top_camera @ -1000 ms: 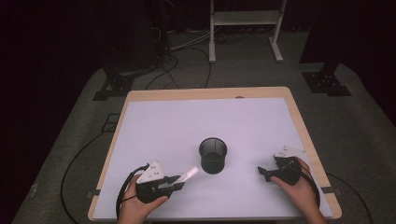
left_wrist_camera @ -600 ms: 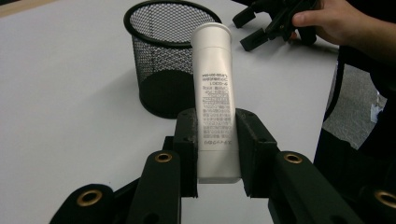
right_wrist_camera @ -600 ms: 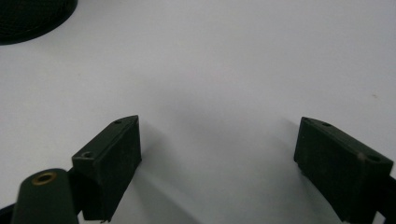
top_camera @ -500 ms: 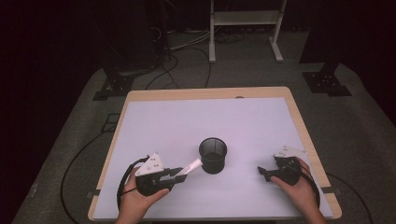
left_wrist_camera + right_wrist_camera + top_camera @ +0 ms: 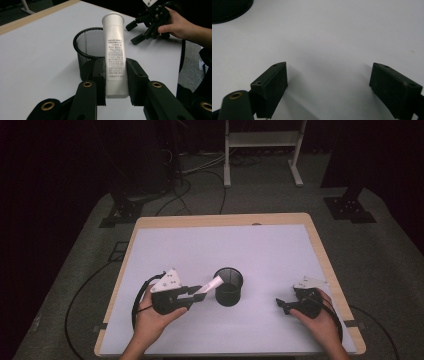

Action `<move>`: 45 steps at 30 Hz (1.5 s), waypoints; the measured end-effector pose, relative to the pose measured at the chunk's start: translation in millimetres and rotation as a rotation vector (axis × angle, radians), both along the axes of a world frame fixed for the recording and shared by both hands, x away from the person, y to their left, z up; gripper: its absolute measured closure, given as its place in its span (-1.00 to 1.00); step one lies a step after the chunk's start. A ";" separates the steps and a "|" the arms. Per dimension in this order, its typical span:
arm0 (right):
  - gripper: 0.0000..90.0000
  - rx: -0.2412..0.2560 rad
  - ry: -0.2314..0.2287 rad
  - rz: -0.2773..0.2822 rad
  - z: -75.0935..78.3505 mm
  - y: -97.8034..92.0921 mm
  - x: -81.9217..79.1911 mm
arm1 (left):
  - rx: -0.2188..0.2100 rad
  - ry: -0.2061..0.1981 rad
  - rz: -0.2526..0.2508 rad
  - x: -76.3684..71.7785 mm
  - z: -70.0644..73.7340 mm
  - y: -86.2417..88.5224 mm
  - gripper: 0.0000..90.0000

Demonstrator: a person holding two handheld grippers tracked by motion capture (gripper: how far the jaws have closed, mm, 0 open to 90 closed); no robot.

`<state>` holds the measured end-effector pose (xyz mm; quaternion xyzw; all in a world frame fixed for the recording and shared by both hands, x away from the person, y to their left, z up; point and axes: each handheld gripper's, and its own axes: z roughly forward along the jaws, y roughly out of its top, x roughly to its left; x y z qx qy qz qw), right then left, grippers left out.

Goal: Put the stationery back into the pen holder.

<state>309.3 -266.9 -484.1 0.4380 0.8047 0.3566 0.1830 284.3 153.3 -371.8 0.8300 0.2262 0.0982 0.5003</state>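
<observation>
A white tube with small black print (image 5: 114, 50) is clamped between the jaws of my left gripper (image 5: 115, 80), cap end pointing forward. In the high view the tube (image 5: 211, 284) tilts up toward the rim of a black mesh cup (image 5: 229, 286) standing mid-table, its tip just at the cup's left edge. The left gripper (image 5: 196, 292) is just left of the cup. The same mesh cup (image 5: 88, 47) stands right behind the tube in the left gripper view. My right gripper (image 5: 281, 304) rests low over the table to the right of the cup, jaws wide apart and empty (image 5: 328, 82).
The white table top (image 5: 220, 250) has a wooden rim. A corner of the mesh cup (image 5: 229, 10) shows at the top left of the right gripper view. Cables, a black stand and a white frame stand on the floor beyond the table.
The left gripper has carried the tube up and to the right, from the table's front left to the cup's rim. The right gripper has stayed put.
</observation>
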 end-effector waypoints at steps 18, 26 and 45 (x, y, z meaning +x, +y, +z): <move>-0.70 0.000 0.001 0.001 0.1 -0.1 0.0 | 0.018 0.027 -0.026 37.5 2.6 -27.5 0.58; -0.69 0.000 0.001 0.001 0.1 -0.2 0.1 | 0.040 0.047 -0.034 48.8 -0.4 -36.8 0.58; -0.70 0.000 0.001 0.000 0.0 -0.2 0.1 | 0.056 0.076 -0.025 60.0 -7.7 -41.0 0.58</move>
